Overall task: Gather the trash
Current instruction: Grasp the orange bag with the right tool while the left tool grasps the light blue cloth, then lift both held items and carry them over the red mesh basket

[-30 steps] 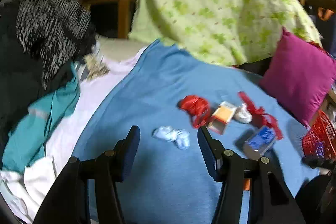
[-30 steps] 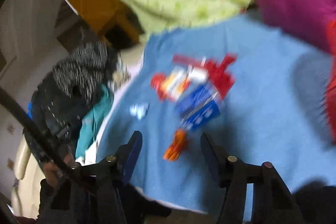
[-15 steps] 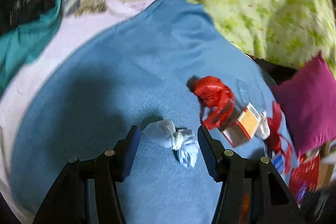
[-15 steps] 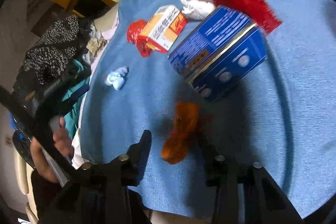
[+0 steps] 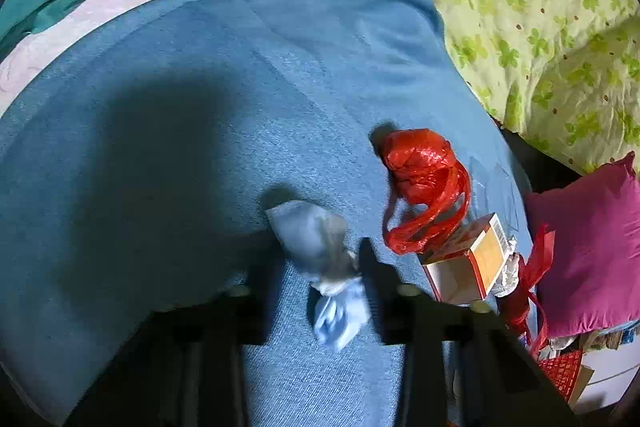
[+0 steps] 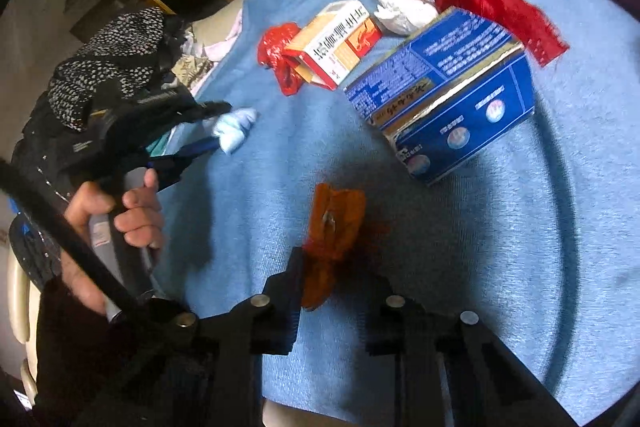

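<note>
Left wrist view showed my left gripper [image 5: 320, 267] closing around the pale blue wad [image 5: 320, 259] on the blue blanket [image 5: 160, 147], nearer than a second before. Right wrist view alone showed the blue box [image 6: 444, 95], and my right gripper [image 6: 336, 287] clamped on the orange wrapper [image 6: 334, 227], earlier loose.

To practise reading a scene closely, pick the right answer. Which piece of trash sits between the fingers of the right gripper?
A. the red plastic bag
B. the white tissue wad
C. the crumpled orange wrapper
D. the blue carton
C. In the right wrist view the right gripper is closed on the crumpled orange wrapper, while the blue carton lies apart on the blue blanket.
</note>
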The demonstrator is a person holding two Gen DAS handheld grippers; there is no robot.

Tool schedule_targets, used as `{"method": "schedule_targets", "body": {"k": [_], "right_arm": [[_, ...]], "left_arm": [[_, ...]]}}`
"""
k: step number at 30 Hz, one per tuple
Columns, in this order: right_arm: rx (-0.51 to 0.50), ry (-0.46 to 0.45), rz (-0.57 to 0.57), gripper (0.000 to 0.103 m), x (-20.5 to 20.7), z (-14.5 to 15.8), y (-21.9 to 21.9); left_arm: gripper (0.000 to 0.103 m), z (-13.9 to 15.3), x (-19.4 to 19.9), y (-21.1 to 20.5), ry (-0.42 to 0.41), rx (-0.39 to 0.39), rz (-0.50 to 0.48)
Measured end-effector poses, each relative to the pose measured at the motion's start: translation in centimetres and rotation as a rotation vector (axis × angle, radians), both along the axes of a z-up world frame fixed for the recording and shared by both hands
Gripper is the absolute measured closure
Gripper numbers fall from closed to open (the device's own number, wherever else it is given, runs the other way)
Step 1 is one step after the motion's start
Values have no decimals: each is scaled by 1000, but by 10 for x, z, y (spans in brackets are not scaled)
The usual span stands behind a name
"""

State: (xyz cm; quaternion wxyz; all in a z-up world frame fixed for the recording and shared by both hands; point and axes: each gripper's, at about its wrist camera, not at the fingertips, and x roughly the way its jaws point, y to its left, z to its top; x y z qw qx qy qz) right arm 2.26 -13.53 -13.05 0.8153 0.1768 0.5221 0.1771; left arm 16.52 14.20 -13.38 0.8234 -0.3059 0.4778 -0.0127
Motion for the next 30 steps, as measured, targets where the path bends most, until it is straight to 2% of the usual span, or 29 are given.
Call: {"method": "schedule_targets", "body": {"k": [7,12,19,22,30], "right_arm": [[19,-75,1,80,-18,20,-16],[36,-128,-9,80,-32,40,-30],[49,-237,-47,80,-57,83,-49],[36,-282,-64,80,-68,99,-58],[-13,-405,-116,80,-96,144,-82]], "left_arm": [[79,18,-18,-12,-83,47,-47],[79,51,-46,-27,-172,99,-100],[79,96,-97,-62,-300,164,-212],[79,115,-116,-82,-352,209,-256],[79,165,-166,-138,-505,386,-360]]}}
